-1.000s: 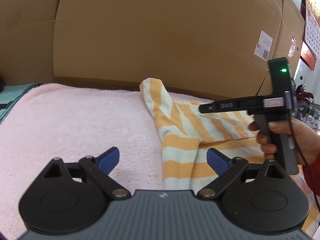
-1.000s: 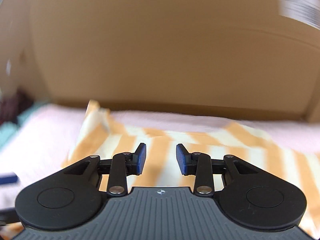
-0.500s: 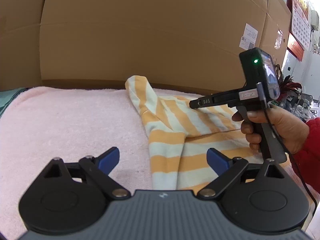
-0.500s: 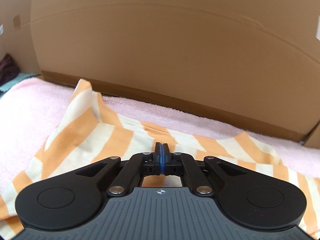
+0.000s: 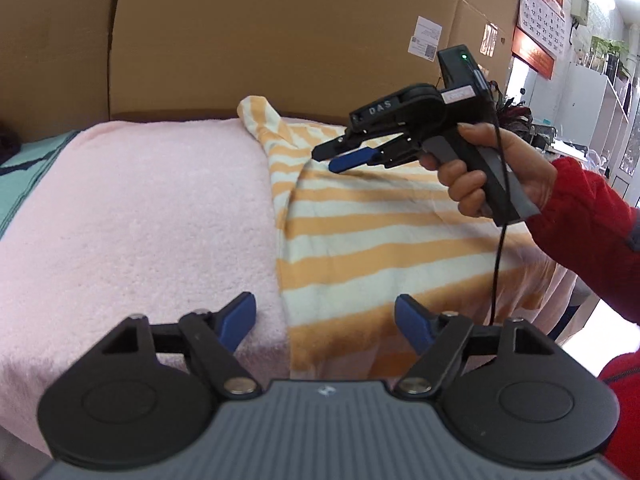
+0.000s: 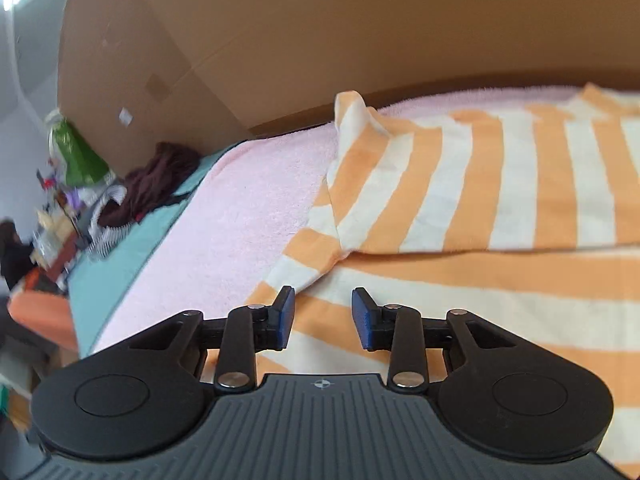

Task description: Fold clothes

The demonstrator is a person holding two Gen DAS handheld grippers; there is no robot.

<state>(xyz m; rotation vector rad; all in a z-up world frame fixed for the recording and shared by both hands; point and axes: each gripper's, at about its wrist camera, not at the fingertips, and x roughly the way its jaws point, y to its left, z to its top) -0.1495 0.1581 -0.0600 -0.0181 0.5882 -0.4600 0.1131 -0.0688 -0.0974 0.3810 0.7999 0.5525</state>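
An orange-and-cream striped garment point(image 5: 380, 232) lies on a pink towel point(image 5: 140, 220), with one part folded over its body point(image 6: 480, 200). My left gripper point(image 5: 324, 312) hovers over the near hem. Its jaws are wide apart and closing, the garment's left edge lies below the gap, and the pads touch nothing. A hand point(image 5: 500, 176) in a red sleeve holds my right gripper point(image 5: 328, 161) just above the folded part near the far corner. In its own view the right gripper point(image 6: 323, 304) has its jaws apart and opening, with no cloth pinched between them.
Tall cardboard boxes point(image 5: 280, 40) wall off the far side of the towel. A teal cloth point(image 6: 120, 264) borders the towel on the left, with dark clothes point(image 6: 156, 184) and clutter beyond. A calendar point(image 5: 544, 0) hangs at the upper right.
The left gripper moved right to the garment's near hem and its jaws narrowed a little. The right gripper was shut half a second ago, now stands apart, and has swung left.
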